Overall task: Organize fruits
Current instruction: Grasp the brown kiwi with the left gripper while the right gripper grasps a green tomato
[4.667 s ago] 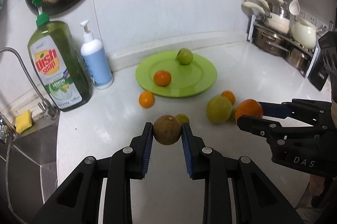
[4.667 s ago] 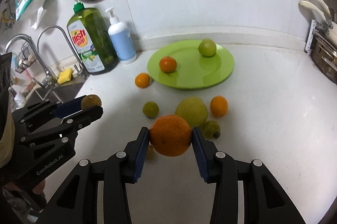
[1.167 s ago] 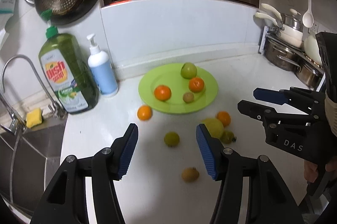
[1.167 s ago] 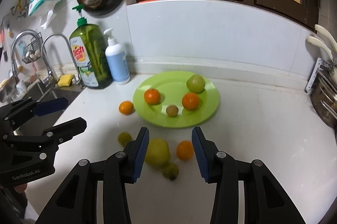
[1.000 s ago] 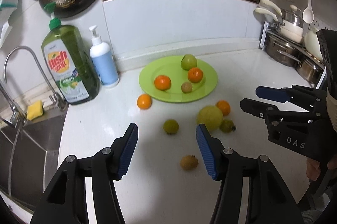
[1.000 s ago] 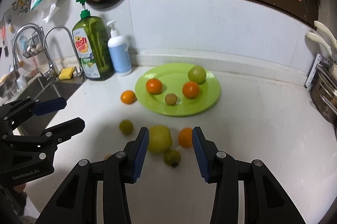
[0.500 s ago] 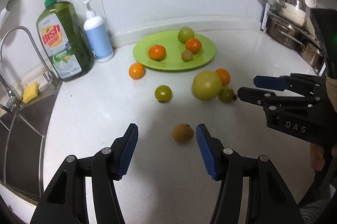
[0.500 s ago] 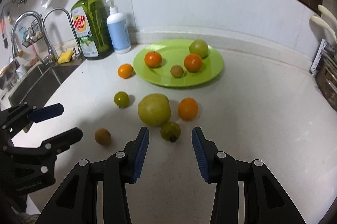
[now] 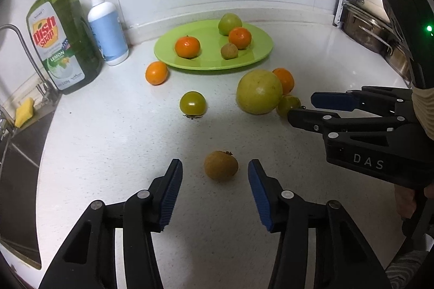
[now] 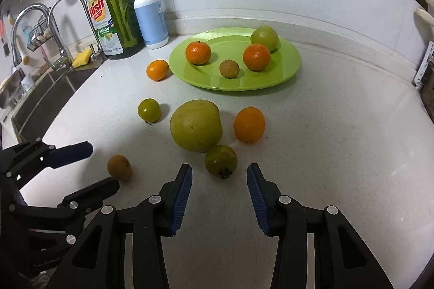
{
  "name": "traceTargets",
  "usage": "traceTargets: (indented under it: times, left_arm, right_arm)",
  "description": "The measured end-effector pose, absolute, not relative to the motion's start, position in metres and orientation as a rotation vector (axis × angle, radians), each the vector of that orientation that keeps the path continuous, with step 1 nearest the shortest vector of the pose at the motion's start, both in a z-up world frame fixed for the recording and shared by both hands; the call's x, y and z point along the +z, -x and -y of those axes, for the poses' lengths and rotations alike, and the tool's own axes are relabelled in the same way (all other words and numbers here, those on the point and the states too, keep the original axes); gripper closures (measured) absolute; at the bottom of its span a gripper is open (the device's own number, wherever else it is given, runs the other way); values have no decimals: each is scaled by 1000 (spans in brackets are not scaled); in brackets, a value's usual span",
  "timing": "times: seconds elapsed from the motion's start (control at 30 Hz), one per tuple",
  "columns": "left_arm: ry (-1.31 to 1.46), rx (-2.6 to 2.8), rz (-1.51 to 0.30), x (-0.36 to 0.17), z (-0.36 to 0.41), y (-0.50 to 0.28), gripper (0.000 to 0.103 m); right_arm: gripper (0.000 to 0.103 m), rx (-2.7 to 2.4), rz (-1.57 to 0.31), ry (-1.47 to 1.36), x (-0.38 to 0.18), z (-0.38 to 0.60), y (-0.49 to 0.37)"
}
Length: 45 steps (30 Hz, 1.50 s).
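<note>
A small brown fruit (image 9: 221, 165) lies on the white counter between the fingertips of my left gripper (image 9: 214, 169). Its jaws are closing and the pads stand clear of the fruit on both sides. My right gripper (image 10: 219, 172) is open, with a small green fruit (image 10: 221, 160) just at its tips, untouched. Behind that fruit lie a large yellow-green fruit (image 10: 195, 124) and an orange (image 10: 249, 124). The green plate (image 10: 284, 72) at the back holds several fruits. A green tomato-like fruit (image 9: 192, 104) and another orange (image 9: 156, 72) lie loose.
A green dish soap bottle (image 9: 63, 39) and a white pump bottle (image 9: 108, 25) stand at the back left beside the sink and tap (image 10: 62, 25). Pots on a rack (image 9: 374, 17) fill the right edge. Each gripper shows in the other's view, close alongside.
The brown fruit and orange once held now lie on the plate. Both grippers have sunk toward the counter, and the left jaws have narrowed around the loose brown fruit.
</note>
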<state>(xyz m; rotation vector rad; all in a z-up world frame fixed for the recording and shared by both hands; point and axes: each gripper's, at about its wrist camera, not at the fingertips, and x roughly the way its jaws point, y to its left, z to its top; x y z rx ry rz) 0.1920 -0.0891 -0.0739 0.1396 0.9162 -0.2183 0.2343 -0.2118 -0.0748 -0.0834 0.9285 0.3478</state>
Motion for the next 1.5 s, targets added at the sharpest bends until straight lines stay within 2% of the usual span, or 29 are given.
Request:
traceTargets:
  times: [0.4,0.63,1.5]
  left_arm:
    - [-126,-230,-956,-84,91,-202,67]
    - [-117,-240,-961,-86,91,-207,74]
    - [-62,-279,-931,-70,84,-210,74]
  right_arm:
    - [60,357,-955,78,-82,210,-247]
    - [73,363,-976,70,-88,209,-249]
    - [76,335,-931,105,-80,202,-237]
